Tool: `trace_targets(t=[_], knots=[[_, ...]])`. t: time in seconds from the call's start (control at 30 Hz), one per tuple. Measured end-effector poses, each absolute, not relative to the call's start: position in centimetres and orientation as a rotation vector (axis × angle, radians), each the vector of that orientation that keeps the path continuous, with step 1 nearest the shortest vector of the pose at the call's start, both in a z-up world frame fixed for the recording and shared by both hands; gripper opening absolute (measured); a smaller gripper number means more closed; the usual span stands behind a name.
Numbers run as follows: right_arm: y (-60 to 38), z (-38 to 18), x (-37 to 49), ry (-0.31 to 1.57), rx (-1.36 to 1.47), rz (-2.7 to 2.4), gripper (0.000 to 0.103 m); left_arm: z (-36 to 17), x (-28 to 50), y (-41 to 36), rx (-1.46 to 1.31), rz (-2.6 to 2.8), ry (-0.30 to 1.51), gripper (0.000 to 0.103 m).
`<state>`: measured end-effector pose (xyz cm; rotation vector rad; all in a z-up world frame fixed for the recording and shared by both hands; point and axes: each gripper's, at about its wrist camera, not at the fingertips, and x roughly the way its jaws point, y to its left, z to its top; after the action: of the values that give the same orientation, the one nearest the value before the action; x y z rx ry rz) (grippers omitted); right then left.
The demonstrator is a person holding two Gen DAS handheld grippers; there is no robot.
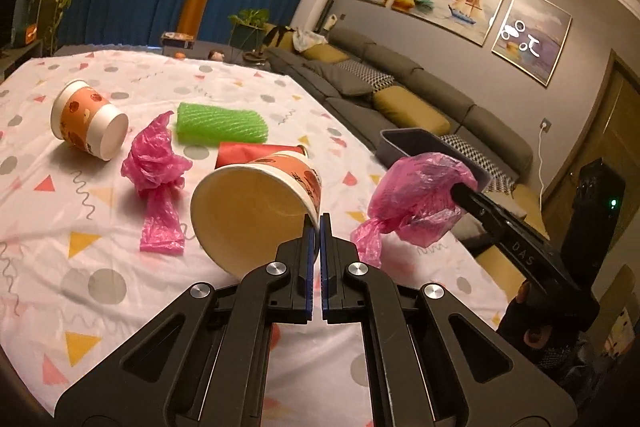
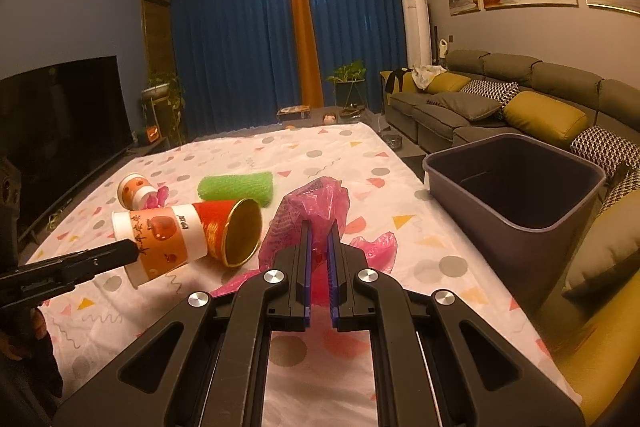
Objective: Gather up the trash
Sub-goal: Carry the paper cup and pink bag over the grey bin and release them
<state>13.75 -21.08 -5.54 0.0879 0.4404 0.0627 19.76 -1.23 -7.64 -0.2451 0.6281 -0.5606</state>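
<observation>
My left gripper (image 1: pixel 319 227) is shut on the rim wall of an orange-and-white paper cup (image 1: pixel 256 203), whose open mouth faces the camera. The right wrist view shows that cup (image 2: pixel 160 239) on its side, with the left gripper (image 2: pixel 136 253) at its rim. My right gripper (image 2: pixel 320 227) is shut on a crumpled pink plastic bag (image 2: pixel 312 203), which hangs from the right gripper (image 1: pixel 460 191) above the table's right side. A grey bin (image 2: pixel 516 183) stands open beside the table, to the right.
On the patterned tablecloth (image 1: pixel 100 287) lie a second paper cup (image 1: pixel 88 119), another pink bag (image 1: pixel 156 171), a green foam net (image 1: pixel 222 123) and a red cup with a gold inside (image 2: pixel 236 231). A sofa (image 2: pixel 540 115) runs behind the bin, a TV (image 2: pixel 60 123) at left.
</observation>
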Motion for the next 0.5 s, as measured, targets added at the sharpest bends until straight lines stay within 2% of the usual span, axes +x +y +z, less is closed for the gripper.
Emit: trace_targets(t=[0.5], knots=[[-23.5,-4.5,12.1,0.398,0.1,0.035,0.008,-5.6,18.6,-4.2,-0.202,-0.549,0.584,0.002]])
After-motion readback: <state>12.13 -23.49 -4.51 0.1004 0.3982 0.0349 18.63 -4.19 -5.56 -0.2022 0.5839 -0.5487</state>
